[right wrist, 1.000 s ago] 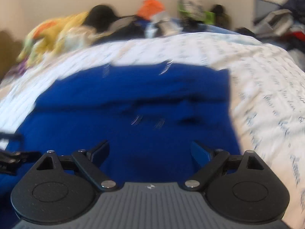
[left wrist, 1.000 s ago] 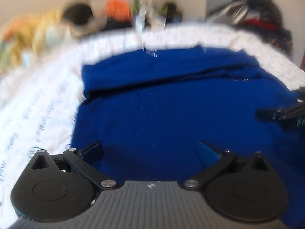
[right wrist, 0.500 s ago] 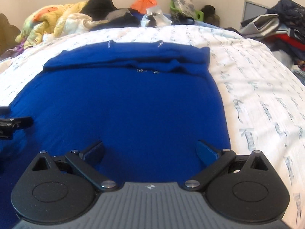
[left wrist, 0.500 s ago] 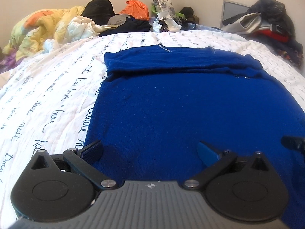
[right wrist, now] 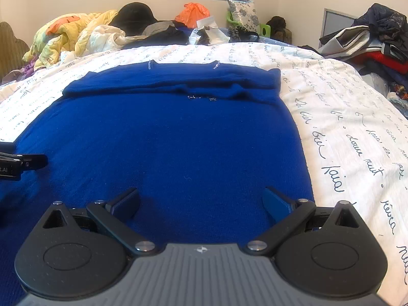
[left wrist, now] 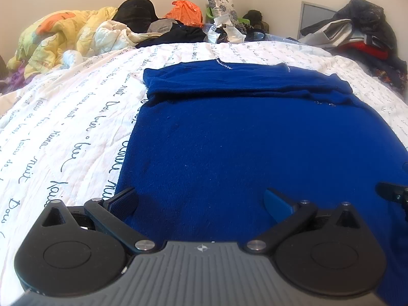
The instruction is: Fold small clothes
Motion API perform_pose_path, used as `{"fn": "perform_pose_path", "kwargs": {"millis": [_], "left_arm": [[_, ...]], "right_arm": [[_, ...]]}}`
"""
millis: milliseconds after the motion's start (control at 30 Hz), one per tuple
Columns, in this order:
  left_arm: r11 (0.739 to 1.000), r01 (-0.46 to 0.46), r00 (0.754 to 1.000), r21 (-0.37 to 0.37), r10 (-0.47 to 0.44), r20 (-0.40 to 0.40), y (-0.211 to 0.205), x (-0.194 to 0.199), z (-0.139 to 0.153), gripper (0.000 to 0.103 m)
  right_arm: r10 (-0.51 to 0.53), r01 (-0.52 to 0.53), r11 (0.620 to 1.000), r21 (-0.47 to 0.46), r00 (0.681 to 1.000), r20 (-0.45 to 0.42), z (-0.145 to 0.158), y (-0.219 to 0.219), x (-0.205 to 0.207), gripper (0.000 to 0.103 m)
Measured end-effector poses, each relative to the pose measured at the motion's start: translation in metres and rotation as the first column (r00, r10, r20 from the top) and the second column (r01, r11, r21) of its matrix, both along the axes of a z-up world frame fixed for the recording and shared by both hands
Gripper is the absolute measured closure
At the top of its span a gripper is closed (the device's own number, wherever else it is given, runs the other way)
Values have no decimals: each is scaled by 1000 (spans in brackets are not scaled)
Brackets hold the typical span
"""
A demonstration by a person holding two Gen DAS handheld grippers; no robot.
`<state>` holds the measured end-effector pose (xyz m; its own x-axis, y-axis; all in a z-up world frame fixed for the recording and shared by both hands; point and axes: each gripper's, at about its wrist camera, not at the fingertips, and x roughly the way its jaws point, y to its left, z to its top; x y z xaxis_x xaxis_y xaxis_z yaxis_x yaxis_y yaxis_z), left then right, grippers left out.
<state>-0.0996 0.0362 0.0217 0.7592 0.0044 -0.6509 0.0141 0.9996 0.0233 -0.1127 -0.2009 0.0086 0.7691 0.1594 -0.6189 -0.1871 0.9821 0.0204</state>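
A dark blue knit garment [left wrist: 242, 137] lies flat on the bed, its far part folded back toward me into a band [left wrist: 242, 81]. It also shows in the right wrist view [right wrist: 165, 140]. My left gripper [left wrist: 201, 201] is open and empty over the garment's near left edge. My right gripper [right wrist: 201, 201] is open and empty over its near right edge. The right gripper's tip shows at the right edge of the left wrist view [left wrist: 392, 195]; the left gripper's tip shows at the left edge of the right wrist view [right wrist: 23, 163].
The white bedsheet with dark handwriting [left wrist: 63, 132] spreads around the garment. A yellow quilt [left wrist: 56, 38] and a heap of clothes and bags [left wrist: 183, 25] lie at the far end. More clothes are piled at the right [right wrist: 377, 40].
Both grippers have pulled back toward me and come to rest; the blurred views are now sharp. More of the garment's near part and the sheet beside it shows. Both stay open.
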Motion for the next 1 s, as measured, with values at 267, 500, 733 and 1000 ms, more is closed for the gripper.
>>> {"fn": "perform_pose_path", "kwargs": {"millis": [267,500,733,1000], "left_arm": [[1000,-5,1000,2,5,-10,1,-2,2,0],[1000,-8,999,-10,7,-37,19,-52,4,0],[985,13,992,-174,-35,-124,60,-112,16,0],[666,-32,950,-745,-213,-230,116,-108,3,0]], "right_arm": [[0,0,1000,1,1000,-1,0,-1,-1,0],[0,0,1000,2,1000,-2,2,1,0,0],[104,-61,954,293,986,-133,23,-42,-28,0],[118,207,687,697,914,-388,10,-155,-42,0]]}}
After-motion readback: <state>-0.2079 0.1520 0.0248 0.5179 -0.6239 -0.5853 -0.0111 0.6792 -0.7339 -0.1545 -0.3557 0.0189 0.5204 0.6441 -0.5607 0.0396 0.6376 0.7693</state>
